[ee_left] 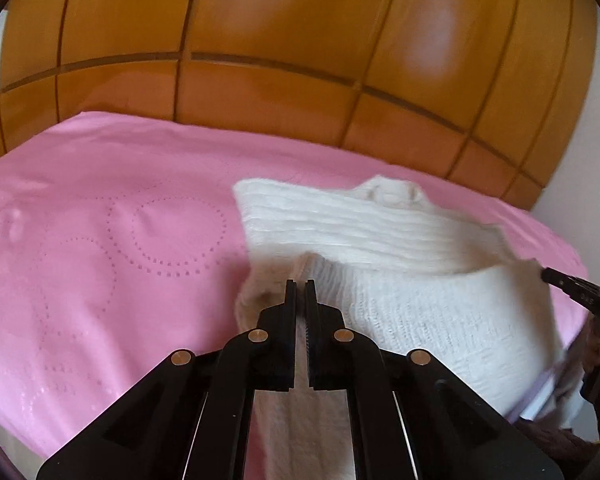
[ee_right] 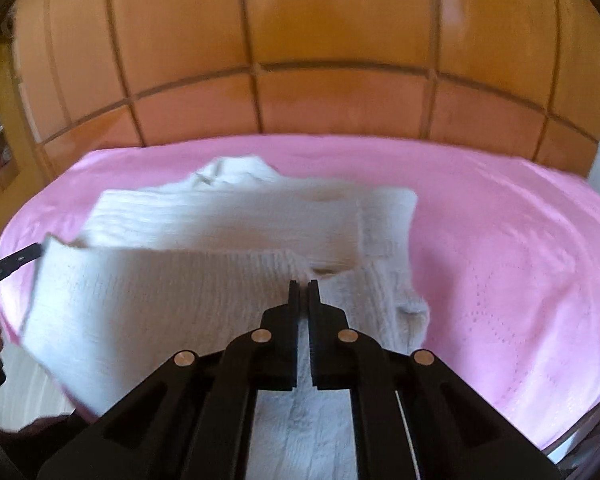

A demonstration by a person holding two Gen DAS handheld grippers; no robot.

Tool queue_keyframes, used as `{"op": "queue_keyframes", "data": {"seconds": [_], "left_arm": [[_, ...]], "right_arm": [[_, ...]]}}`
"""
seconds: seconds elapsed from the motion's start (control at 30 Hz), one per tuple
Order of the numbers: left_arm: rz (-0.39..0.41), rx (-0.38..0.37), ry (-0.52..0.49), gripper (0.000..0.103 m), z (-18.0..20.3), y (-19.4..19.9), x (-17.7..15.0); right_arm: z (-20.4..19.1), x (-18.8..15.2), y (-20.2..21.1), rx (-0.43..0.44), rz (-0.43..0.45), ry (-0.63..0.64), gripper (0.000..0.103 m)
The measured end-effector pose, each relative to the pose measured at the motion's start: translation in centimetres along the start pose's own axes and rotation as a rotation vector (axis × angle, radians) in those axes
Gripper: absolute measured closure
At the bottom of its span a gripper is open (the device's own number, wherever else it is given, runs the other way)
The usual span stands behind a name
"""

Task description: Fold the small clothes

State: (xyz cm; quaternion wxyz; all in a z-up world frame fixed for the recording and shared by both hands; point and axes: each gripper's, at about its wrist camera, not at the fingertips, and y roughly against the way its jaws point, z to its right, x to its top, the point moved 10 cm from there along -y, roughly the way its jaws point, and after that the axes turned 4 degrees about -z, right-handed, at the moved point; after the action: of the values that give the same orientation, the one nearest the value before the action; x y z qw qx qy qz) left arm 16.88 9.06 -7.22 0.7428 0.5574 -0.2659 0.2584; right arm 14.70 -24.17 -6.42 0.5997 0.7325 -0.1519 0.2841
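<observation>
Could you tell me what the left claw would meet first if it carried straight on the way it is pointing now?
Most likely the white knitted garment: the left claw is shut on its near edge, and the folded knit lies directly ahead. Past it come the pink bedcover and the wooden headboard; depth is hard to judge.

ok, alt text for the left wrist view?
Left gripper shut on the lifted near edge of a white knit sweater lying on a pink bedspread. Right gripper's tip holds the same edge at far right; wooden headboard behind.
</observation>
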Motion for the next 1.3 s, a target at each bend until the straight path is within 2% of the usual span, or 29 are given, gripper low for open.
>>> {"op": "queue_keyframes", "data": {"seconds": [0.07,0.13,0.2,0.27,0.3,0.37,0.4,0.47,0.53,0.63,0.7,0.73,0.8,0.83,0.87,0.97,1.03,1.1,1.17,1.3], "left_arm": [[-0.073,0.042,0.003,0.100,-0.1,-3.2,-1.0],[-0.125,0.080,-0.012,0.100,-0.1,-5.3,-1.9],[-0.118,0.114,-0.048,0.100,0.2,-5.0,-2.2],[-0.114,0.087,-0.032,0.099,0.4,-3.8,-2.2],[-0.106,0.085,-0.025,0.095,0.3,-3.3,-2.1],[-0.067,0.098,-0.020,0.078,-0.1,-1.8,-1.7],[-0.055,0.096,-0.020,0.074,-0.1,-1.4,-1.5],[-0.038,0.067,-0.030,0.059,0.2,-0.9,-1.1],[-0.050,0.060,-0.071,0.052,0.8,-1.3,-1.1],[-0.094,0.036,-0.134,0.052,2.0,-2.6,-1.5],[-0.116,0.057,-0.183,0.055,2.6,-4.1,-1.9],[-0.117,0.066,-0.198,0.071,2.7,-4.3,-2.0],[-0.110,0.066,-0.210,0.077,2.9,-4.6,-2.0],[-0.099,0.063,-0.206,0.086,2.9,-4.5,-1.9],[-0.095,0.059,-0.203,0.090,2.9,-4.5,-1.8],[-0.082,0.058,-0.201,0.096,2.9,-4.2,-2.0],[-0.064,0.068,-0.202,0.096,2.8,-3.6,-1.9],[-0.055,0.068,-0.186,0.096,2.4,-3.0,-1.8],[-0.039,0.066,-0.176,0.096,2.3,-2.0,-1.7],[-0.001,0.073,-0.193,0.097,2.5,0.3,-1.3]], "right_arm": [[0.1,-1.1,-2.8,-0.018,-0.054,-0.013,0.100],[0.0,-1.5,-3.5,-0.037,-0.045,0.001,0.100],[-0.1,-1.5,-2.9,-0.034,-0.042,0.012,0.099],[-0.1,-1.7,-2.5,-0.018,-0.046,0.014,0.097],[0.0,-1.7,-2.4,-0.006,-0.045,0.015,0.088],[-0.2,-1.9,-2.2,0.008,-0.046,0.012,0.077],[-0.5,-2.0,-2.2,0.004,-0.048,0.016,0.076],[-0.6,-2.2,-2.1,0.001,-0.047,0.021,0.073],[-0.8,-2.0,-1.9,0.007,-0.044,0.020,0.070],[-0.8,-1.6,-1.3,0.020,-0.039,0.019,0.063],[-0.1,-1.2,-0.1,0.027,-0.018,0.004,0.058],[0.6,-0.9,0.7,0.011,0.003,-0.002,0.055],[2.5,-0.3,2.3,-0.042,0.052,-0.013,0.047],[3.1,-0.2,2.5,-0.064,0.061,-0.013,0.045],[3.8,-0.2,2.5,-0.088,0.064,-0.010,0.043],[5.0,-0.6,1.1,-0.119,0.030,-0.009,0.043],[5.0,-1.1,0.0,-0.121,-0.002,0.004,0.049],[4.5,-1.7,-0.9,-0.099,-0.038,0.021,0.084],[4.0,-1.9,-0.7,-0.104,-0.037,0.038,0.095],[3.6,-1.6,2.3,-0.112,0.003,0.055,0.097]]}}
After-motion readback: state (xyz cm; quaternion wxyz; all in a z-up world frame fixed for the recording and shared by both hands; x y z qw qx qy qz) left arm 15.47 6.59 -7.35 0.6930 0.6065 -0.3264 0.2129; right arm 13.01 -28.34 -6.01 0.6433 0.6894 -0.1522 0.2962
